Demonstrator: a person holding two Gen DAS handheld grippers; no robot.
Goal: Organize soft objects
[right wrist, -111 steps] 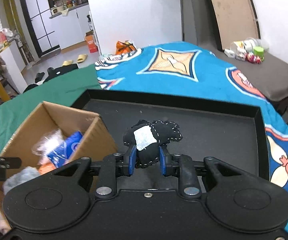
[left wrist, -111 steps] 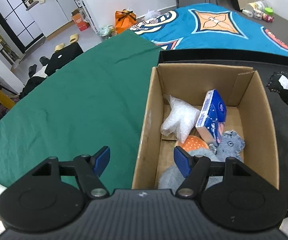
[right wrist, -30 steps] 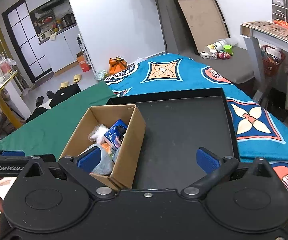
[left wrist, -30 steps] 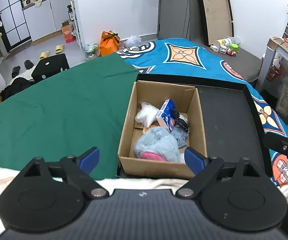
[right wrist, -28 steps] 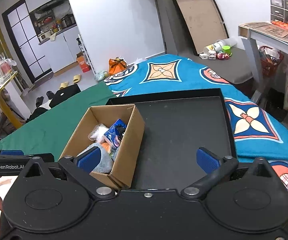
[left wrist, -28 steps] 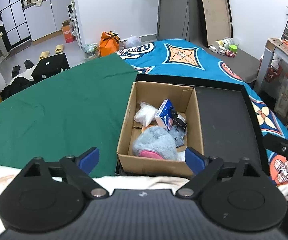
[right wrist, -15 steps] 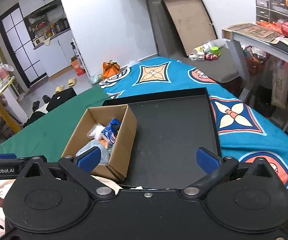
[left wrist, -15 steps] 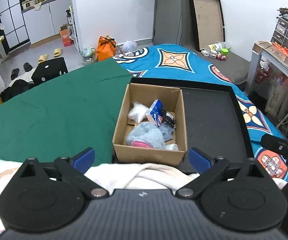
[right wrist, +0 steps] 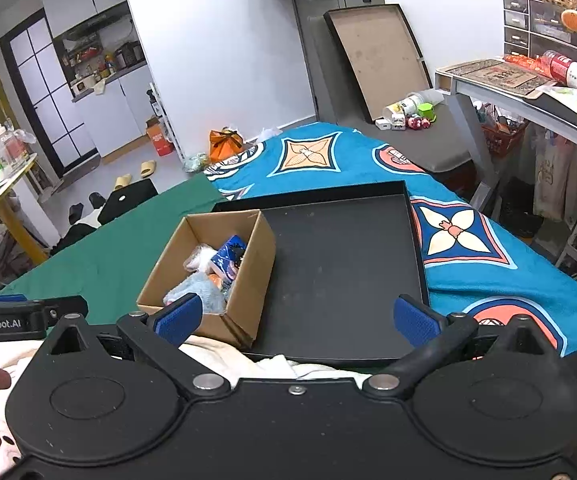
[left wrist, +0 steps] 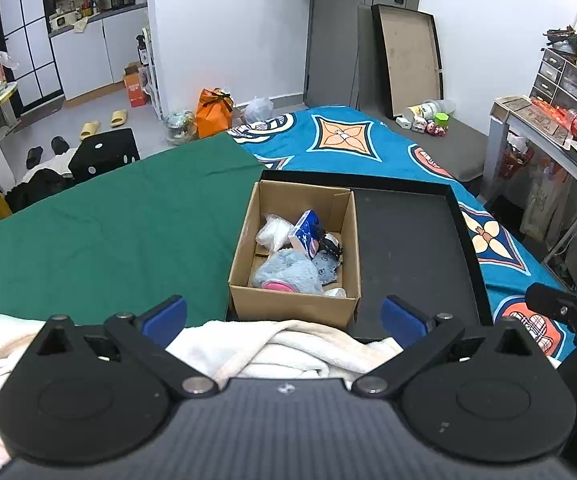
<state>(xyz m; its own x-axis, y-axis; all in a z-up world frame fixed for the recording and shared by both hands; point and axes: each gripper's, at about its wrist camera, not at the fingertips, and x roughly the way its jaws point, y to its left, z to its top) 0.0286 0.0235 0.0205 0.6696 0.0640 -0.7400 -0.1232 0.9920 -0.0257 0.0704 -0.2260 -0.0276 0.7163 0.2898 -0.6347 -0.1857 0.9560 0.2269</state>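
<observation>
The cardboard box (left wrist: 294,304) sits in the left part of the black tray (left wrist: 412,248), on the bed. Inside it lie a fluffy blue toy (left wrist: 288,272), a blue tissue pack (left wrist: 307,234), a clear plastic bag (left wrist: 272,232) and a small black toy (left wrist: 328,245). The left gripper (left wrist: 284,316) has just been opening and stands wide, nothing between its pads. The right gripper (right wrist: 296,318) is spread wide too, empty, near a white cloth (right wrist: 272,362).
</observation>
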